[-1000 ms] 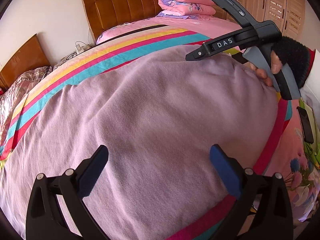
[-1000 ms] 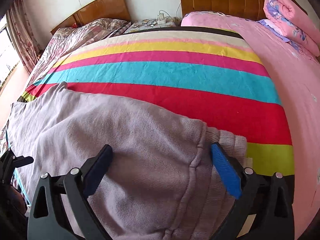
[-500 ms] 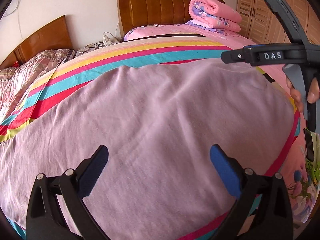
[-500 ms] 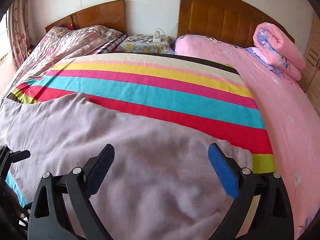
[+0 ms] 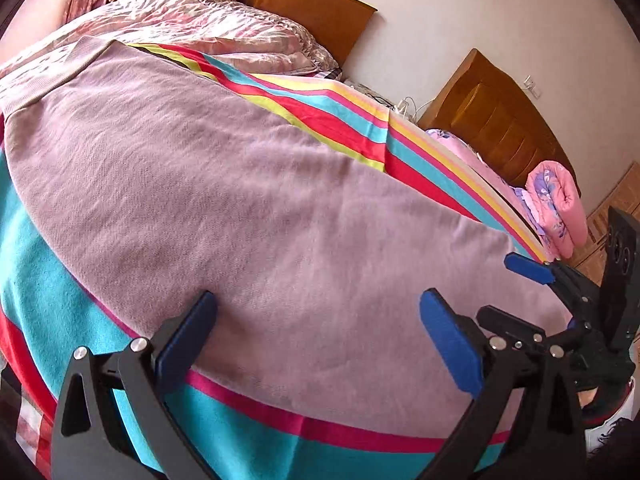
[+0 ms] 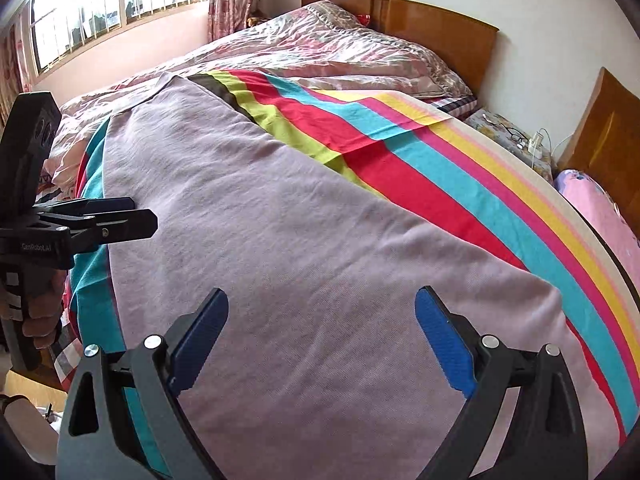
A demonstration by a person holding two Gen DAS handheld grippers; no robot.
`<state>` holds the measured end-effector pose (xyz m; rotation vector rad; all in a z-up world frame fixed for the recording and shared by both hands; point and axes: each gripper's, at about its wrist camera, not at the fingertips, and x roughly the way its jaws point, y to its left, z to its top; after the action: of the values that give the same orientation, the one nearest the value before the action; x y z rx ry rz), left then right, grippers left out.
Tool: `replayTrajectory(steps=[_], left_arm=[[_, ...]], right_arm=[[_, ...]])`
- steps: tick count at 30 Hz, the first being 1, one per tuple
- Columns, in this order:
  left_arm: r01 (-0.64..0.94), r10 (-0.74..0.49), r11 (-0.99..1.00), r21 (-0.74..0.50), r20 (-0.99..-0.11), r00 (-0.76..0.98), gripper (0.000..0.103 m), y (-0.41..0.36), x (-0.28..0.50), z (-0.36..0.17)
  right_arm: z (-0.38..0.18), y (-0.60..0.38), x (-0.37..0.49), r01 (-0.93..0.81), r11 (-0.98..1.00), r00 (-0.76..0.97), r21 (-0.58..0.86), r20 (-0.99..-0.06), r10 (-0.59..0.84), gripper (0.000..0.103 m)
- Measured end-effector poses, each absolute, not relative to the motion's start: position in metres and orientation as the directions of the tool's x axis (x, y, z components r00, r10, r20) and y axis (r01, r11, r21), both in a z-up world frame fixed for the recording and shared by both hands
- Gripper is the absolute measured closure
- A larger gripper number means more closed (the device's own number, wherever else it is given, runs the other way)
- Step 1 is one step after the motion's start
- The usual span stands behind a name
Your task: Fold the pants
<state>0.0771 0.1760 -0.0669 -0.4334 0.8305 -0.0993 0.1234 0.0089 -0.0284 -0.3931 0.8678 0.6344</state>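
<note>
- Big bed, striped sheet (image 6: 460, 184) in red, teal, yellow and pink, wooden headboard (image 6: 440, 28) against a pale wall, bright window (image 6: 100, 12) on the far side.
- The mauve pants (image 6: 280, 240) lie spread flat across the stripes.
- A crumpled floral quilt (image 6: 320, 48) lies beyond them; a rolled pink blanket (image 5: 556, 208) sits by the wardrobe.
- Left gripper (image 5: 316, 344) hangs over the near edge of the pants, jaws wide, nothing pinched.
- Right gripper (image 6: 320, 340) gapes over the cloth too, jaws just easing inward, not gripping.

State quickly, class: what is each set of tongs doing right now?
Left tongs: open, holding nothing, above the pants.
Right tongs: open, holding nothing.
</note>
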Motion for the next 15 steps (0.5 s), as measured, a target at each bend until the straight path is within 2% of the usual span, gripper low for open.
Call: replayTrajectory(steps=[3,5,7,9,11,13,15], left_arm=[[-0.056,-0.262,0.906,-0.42,-0.66,0.705,0.002,0.18,0.07,-0.054],[-0.056,-0.246,0.899,-0.434,-0.607,0.755,0.002,0.192,0.06,-0.042],[-0.112,-0.206,0.874,-0.474,-0.568,0.796,0.002,0.228,0.052,-0.04],[-0.199,-0.194,0.78,-0.594,-0.531,0.825,0.003,0.279,0.043,-0.05],[-0.242,-0.199,0.629,-0.738,-0.454,0.868,0.005,0.33,0.029,-0.064],[-0.246,-0.186,0.52,-0.818,-0.39,0.902,0.022,0.368,0.021,-0.075],[-0.262,-0.175,0.489,-0.832,-0.388,0.905,0.036,0.392,0.024,-0.084]], right_arm=[[-0.054,0.025,0.135,-0.641,0.76,0.47,-0.103,-0.836,0.284,0.011],[-0.059,0.012,0.141,-0.62,0.785,0.446,0.0,-0.823,0.353,0.007],[-0.058,0.003,0.142,-0.617,0.787,0.447,0.028,-0.81,0.379,0.007],[-0.058,0.008,0.14,-0.619,0.786,0.456,0.002,-0.814,0.36,0.006],[-0.058,0.008,0.14,-0.62,0.785,0.458,-0.003,-0.813,0.359,0.005],[-0.059,0.007,0.142,-0.622,0.783,0.453,0.01,-0.811,0.37,0.004],[-0.059,0.007,0.141,-0.623,0.783,0.454,0.006,-0.811,0.368,0.004]])
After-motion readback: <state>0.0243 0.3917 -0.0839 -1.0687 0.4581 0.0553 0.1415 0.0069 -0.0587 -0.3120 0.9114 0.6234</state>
